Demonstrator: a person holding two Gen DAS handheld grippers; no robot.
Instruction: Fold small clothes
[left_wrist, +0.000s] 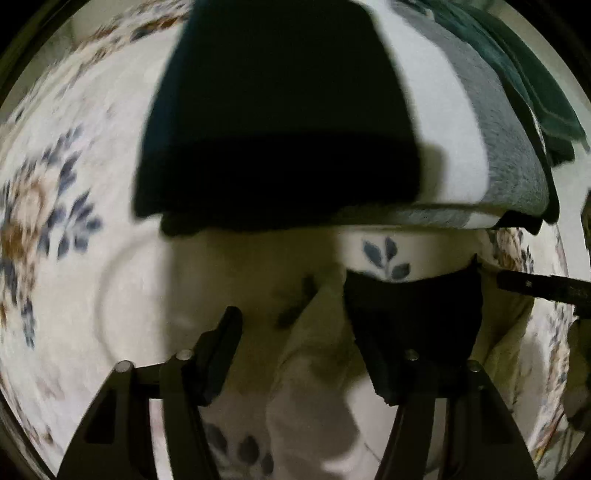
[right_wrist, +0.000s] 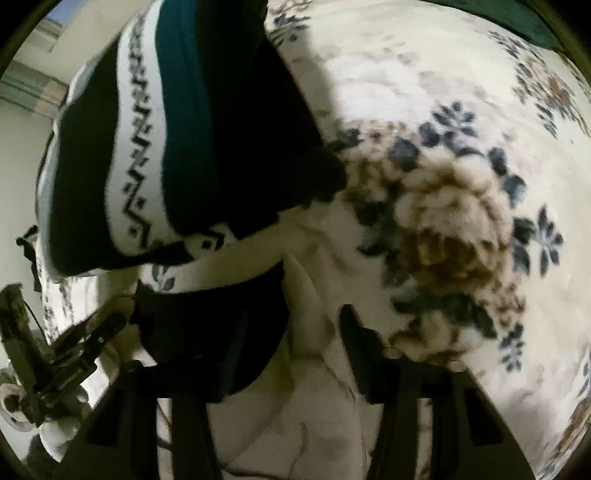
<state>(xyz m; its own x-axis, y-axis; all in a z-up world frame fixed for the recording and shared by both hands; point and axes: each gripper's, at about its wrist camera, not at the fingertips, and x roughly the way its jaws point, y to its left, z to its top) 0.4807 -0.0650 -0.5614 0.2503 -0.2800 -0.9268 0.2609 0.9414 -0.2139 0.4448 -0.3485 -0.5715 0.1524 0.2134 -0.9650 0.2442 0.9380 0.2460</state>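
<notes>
A folded knit garment with black, white, grey and teal bands (left_wrist: 295, 122) lies on the floral blanket (left_wrist: 55, 206), just beyond my left gripper (left_wrist: 314, 325). The left gripper is open; a black cloth end (left_wrist: 413, 310) lies over its right finger. In the right wrist view the same garment (right_wrist: 177, 147) shows its zigzag-patterned white band at upper left. My right gripper (right_wrist: 299, 332) is open, with a black cloth end (right_wrist: 210, 328) over its left finger. The left gripper (right_wrist: 74, 354) shows at the lower left of that view.
The cream blanket with blue and brown flowers (right_wrist: 443, 221) covers the whole surface and is wrinkled between the fingers. The tip of the right gripper (left_wrist: 546, 288) enters the left wrist view from the right. A pale wall (right_wrist: 33, 74) shows at far left.
</notes>
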